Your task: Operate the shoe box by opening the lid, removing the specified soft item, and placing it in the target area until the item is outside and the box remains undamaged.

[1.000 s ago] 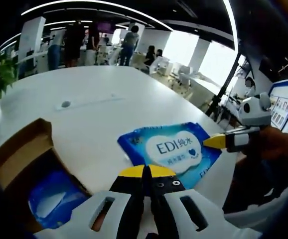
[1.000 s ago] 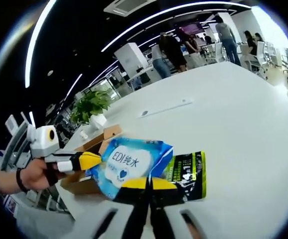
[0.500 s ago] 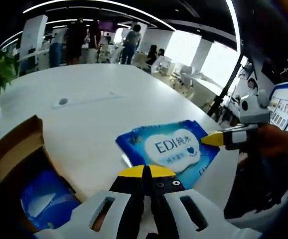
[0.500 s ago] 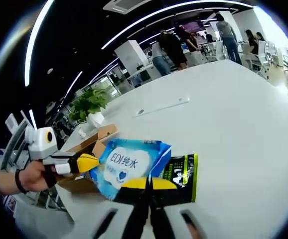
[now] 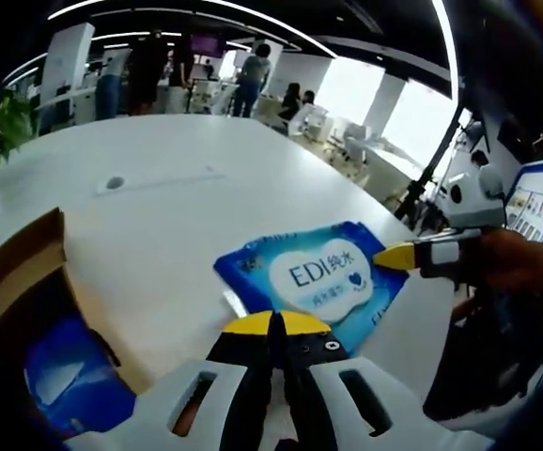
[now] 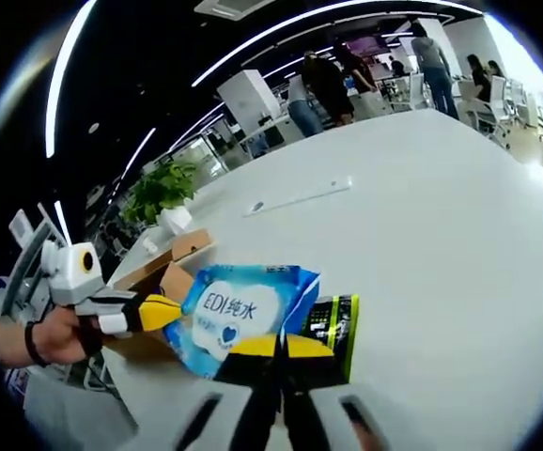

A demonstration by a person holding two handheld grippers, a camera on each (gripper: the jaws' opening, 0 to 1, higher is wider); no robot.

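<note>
A blue soft wipes pack (image 5: pixel 314 277) with a white "EDI" label hangs just over the white table (image 5: pixel 178 207), held at two edges. My left gripper (image 5: pixel 276 324) is shut on its near edge, and my right gripper (image 5: pixel 394 256) comes in from the right, shut on the far corner. In the right gripper view the same pack (image 6: pixel 239 305) spans between my right gripper (image 6: pixel 276 346) at the bottom and my left gripper (image 6: pixel 163 312) at the left. The open cardboard shoe box (image 5: pixel 23 272) stands at the left with another blue item (image 5: pixel 65 376) inside.
A black and green packet (image 6: pixel 333 324) lies on the table (image 6: pixel 422 225) partly under the pack. The box (image 6: pixel 173 268) sits behind the pack in the right gripper view. A potted plant (image 6: pixel 159 193) stands near the table's far edge. Several people (image 5: pixel 159 75) stand far off.
Both grippers have stayed shut on the pack. The pack has drifted slightly away from the box, and the box has slid toward the left edge of the left gripper view.
</note>
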